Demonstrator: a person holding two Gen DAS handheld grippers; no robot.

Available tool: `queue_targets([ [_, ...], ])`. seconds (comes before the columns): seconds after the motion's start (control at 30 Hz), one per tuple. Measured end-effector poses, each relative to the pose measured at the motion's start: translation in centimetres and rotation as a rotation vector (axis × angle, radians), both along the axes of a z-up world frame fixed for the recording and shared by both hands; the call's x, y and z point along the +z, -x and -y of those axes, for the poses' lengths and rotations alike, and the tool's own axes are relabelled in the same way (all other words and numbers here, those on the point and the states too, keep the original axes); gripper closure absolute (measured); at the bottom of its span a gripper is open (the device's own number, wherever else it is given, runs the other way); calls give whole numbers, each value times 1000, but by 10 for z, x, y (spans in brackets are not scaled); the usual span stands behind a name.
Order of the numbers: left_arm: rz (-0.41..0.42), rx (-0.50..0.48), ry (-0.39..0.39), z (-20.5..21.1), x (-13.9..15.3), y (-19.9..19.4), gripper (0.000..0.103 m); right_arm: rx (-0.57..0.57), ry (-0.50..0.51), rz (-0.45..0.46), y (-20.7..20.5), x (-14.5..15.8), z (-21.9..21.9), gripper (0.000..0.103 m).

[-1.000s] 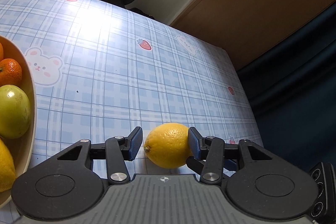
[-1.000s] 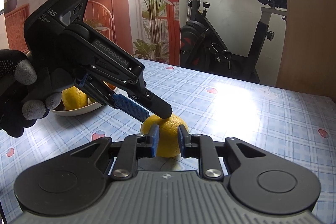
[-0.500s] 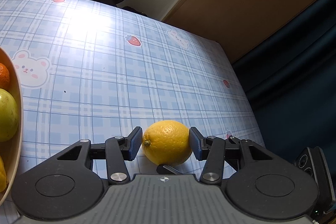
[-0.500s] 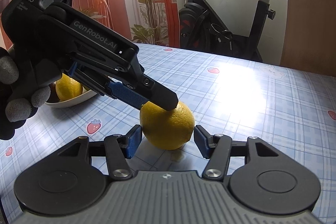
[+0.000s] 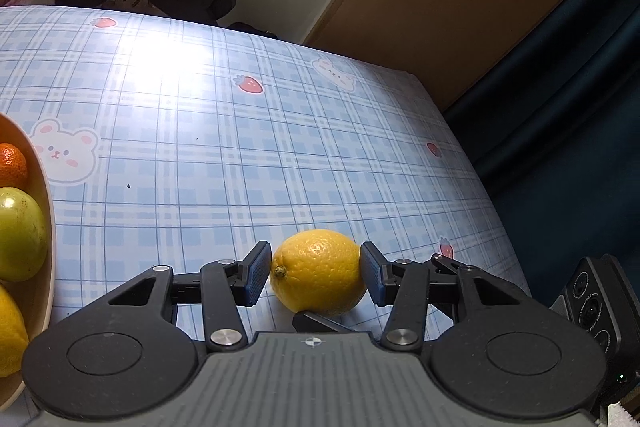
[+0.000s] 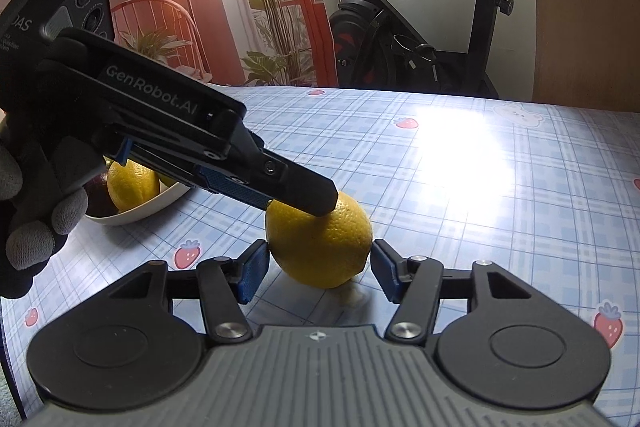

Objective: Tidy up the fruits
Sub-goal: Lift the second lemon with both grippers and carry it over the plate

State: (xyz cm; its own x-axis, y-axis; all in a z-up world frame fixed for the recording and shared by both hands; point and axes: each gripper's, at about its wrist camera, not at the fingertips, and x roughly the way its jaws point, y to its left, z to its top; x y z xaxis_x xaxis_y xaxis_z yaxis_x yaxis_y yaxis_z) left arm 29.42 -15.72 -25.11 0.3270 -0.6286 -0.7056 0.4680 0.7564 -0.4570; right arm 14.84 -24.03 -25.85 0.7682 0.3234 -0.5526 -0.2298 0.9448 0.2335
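A yellow lemon lies on the blue checked tablecloth. My left gripper has its pads against the lemon's two ends and is shut on it. In the right wrist view the same lemon lies between the pads of my right gripper, which is open with small gaps on both sides. The left gripper's fingers come in from the left over the lemon. A cream bowl at the left holds a green fruit, a tangerine and another lemon.
The table's right edge drops off to a dark curtain. An exercise bike, a plant and a lamp stand beyond the far edge. The person's gloved hand holds the left gripper.
My right gripper has opened from nearly shut to wide around the lemon. My left gripper's pads have closed in onto the lemon's ends. The lemon has stayed on the table.
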Motion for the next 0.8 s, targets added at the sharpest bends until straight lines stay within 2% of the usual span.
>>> queue_targets([
  [0.17, 22, 28, 6, -14, 12, 8, 52, 4, -29, 12, 0, 9, -8, 44],
  [0.33, 42, 70, 28, -40, 29, 10, 52, 36, -14, 36, -6, 27, -27, 44],
  [0.5, 66, 125, 48, -75, 45, 11, 52, 94, 15, 67, -19, 41, -57, 44],
  [0.8, 117, 233, 36, -137, 71, -2, 52, 218, 48, 109, -61, 59, -110, 44],
])
